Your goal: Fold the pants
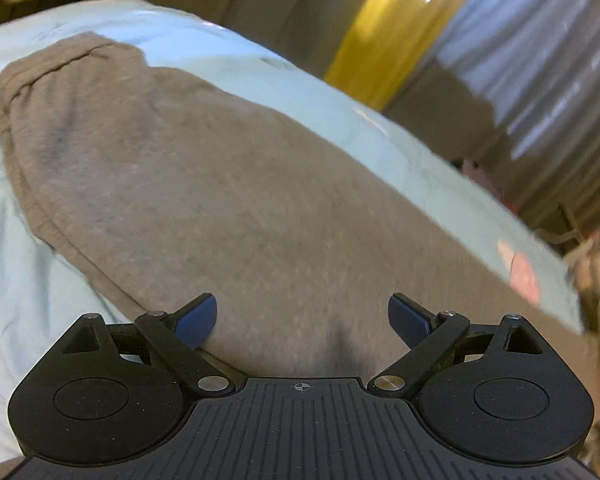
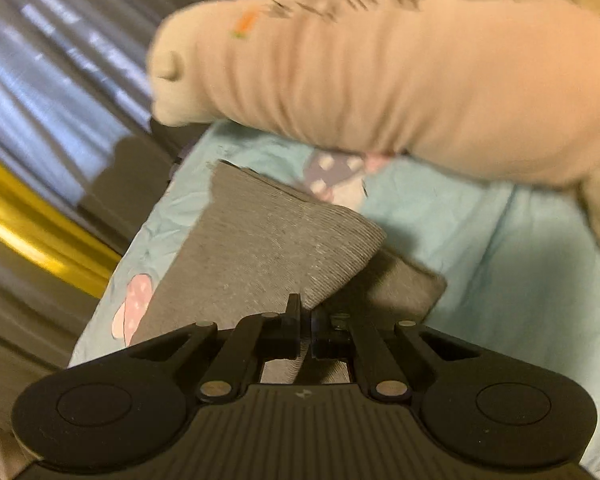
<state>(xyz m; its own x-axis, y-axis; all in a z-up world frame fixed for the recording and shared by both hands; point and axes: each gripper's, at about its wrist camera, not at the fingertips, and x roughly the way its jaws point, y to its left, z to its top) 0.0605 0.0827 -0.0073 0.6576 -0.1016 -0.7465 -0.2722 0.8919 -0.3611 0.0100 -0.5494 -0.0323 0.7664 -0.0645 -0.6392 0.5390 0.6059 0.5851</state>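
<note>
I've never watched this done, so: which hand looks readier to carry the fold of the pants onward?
Right, probably. The right gripper is already shut on a ribbed edge of the grey pants, while the left gripper hangs open above the cloth, holding nothing.

My left gripper (image 1: 302,318) points down at a slant, and its two fingers (image 1: 198,322) stand wide apart. The blue pads face each other across the gap. They press on nothing, and nothing is held between them.

My right gripper (image 2: 305,322) also points down at a slant. Its fingers (image 2: 292,320) are closed together, with only a thin slit between the tips. A fold of the grey pants (image 2: 268,256) is pinched there, and the cloth passes between the tips and down behind them. My hands and sleeves do not show in either view.
</note>
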